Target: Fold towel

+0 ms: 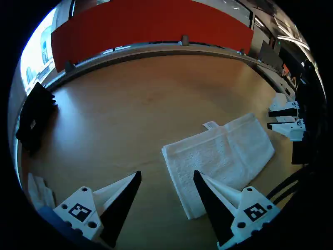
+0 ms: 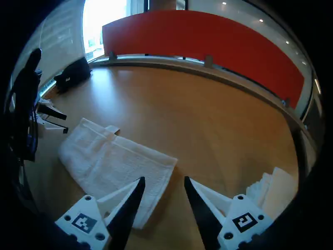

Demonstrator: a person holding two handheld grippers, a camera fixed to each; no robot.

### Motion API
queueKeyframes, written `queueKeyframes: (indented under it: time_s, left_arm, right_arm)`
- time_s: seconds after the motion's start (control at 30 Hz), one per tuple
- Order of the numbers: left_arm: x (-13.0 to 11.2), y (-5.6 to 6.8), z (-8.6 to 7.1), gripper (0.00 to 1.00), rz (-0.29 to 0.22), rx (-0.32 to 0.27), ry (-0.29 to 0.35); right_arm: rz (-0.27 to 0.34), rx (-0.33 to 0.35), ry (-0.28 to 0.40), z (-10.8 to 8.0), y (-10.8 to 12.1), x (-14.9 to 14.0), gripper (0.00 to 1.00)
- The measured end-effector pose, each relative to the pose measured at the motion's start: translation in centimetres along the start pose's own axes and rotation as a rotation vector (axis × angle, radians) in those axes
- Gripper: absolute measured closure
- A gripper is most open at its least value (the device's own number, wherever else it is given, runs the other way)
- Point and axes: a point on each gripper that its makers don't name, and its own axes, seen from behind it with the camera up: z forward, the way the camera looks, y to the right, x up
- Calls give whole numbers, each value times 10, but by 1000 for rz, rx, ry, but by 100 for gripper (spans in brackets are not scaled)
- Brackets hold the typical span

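the white towel (image 1: 220,154) looks soft and fuzzy, folded into a long flat shape on the smooth brown wooden table (image 1: 137,108). the left claw (image 1: 166,172) is wide apart with nothing in it, and the towel lies just by its right finger. the right claw (image 2: 164,178) is wide too and holds nothing, with the towel by its left finger

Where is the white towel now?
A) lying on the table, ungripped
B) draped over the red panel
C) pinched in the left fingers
A: the white towel lies on the table, while the left gripper and right gripper are both open, holding nothing.
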Motion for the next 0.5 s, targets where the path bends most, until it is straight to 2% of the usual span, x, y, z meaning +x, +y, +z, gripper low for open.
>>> queueKeyframes:
  time_s: [0.27,0.5]
  left_arm:
    - [-6,2,-5,7,-24,-3,-1]
    - [-17,2,-14,7,-18,7,-9]
  right_arm:
    - [-3,10,2,-5,-5,-2,21]
    - [-11,19,-5,-14,-12,-12,21]
